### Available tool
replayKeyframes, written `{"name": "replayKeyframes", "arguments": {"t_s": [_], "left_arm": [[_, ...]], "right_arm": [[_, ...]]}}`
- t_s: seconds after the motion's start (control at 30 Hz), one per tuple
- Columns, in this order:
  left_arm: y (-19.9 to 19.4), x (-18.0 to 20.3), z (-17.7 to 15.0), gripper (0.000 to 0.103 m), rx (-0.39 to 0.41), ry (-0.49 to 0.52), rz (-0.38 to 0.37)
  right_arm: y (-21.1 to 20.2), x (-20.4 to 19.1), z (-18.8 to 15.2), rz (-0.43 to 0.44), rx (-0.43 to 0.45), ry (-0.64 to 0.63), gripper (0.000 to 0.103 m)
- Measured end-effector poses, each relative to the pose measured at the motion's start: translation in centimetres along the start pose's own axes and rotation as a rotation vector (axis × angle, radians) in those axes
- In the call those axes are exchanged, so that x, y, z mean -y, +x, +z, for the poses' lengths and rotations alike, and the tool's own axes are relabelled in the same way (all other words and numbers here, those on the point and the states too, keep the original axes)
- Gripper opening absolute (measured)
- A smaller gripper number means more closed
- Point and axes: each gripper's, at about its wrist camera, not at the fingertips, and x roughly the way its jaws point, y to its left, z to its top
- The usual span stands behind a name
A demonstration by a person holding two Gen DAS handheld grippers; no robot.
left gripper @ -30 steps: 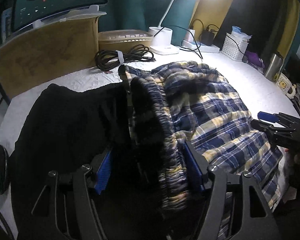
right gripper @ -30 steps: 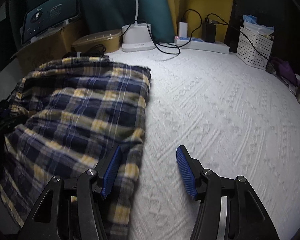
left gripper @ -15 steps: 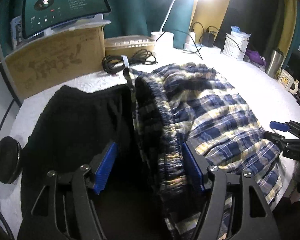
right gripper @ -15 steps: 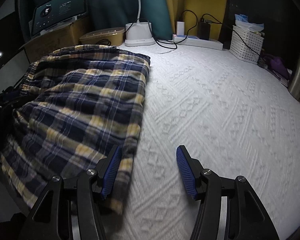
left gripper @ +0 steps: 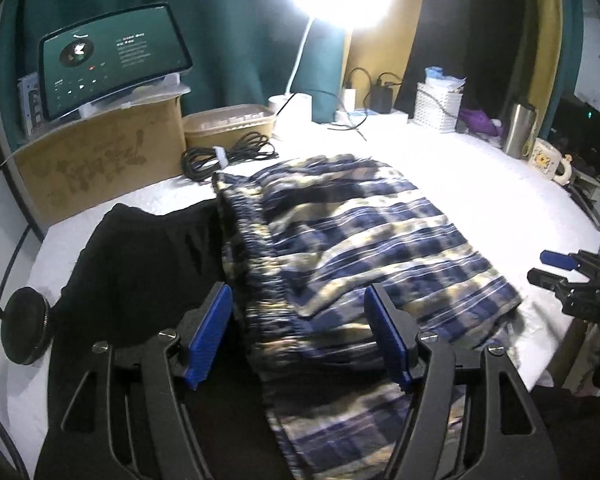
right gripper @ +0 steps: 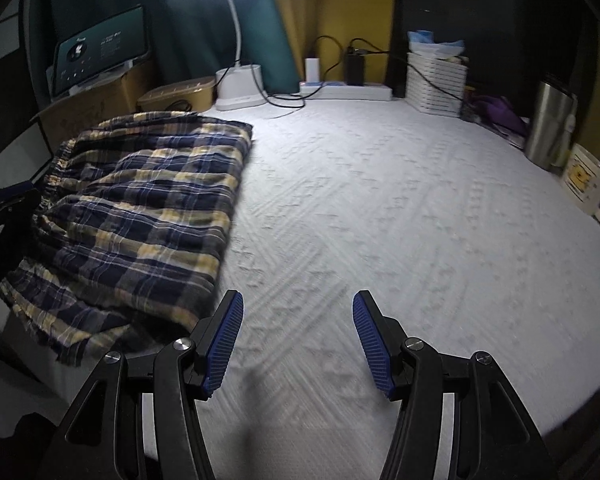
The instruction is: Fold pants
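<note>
Your left claw (left gripper: 298, 336) and right claw (right gripper: 298, 344) both stand apart, empty, by the folded plaid pants (right gripper: 140, 208) on the desk (right gripper: 400, 220).

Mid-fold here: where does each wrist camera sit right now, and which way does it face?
Left wrist: on the left gripper, looking down over the plaid pants and black garment toward the lamp; its own open fingers show, and the right gripper at the right edge.
Right wrist: on the right gripper, over bare white bedcover, pants at left; open fingers show.
Shared: pants, lamp, tablet, white basket.
</note>
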Motion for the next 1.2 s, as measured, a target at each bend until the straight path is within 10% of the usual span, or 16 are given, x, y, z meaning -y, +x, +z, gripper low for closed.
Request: {"name": "replayKeyframes", "arguments": {"t_s": [0.13, 1.2], "left_arm": [[-0.7, 2.4, 0.1, 0.084, 0.028, 0.054, -0.042], [-5.0, 18.0, 2.4, 0.094, 0.141, 0.178, -0.260]], "right_arm": [[-1.5, 1.1, -0.8, -0.023, 0.014, 0.023, 0.059], [-15.6, 10.5, -4.1, -0.231, 0.223, 0.195, 0.077]]}}
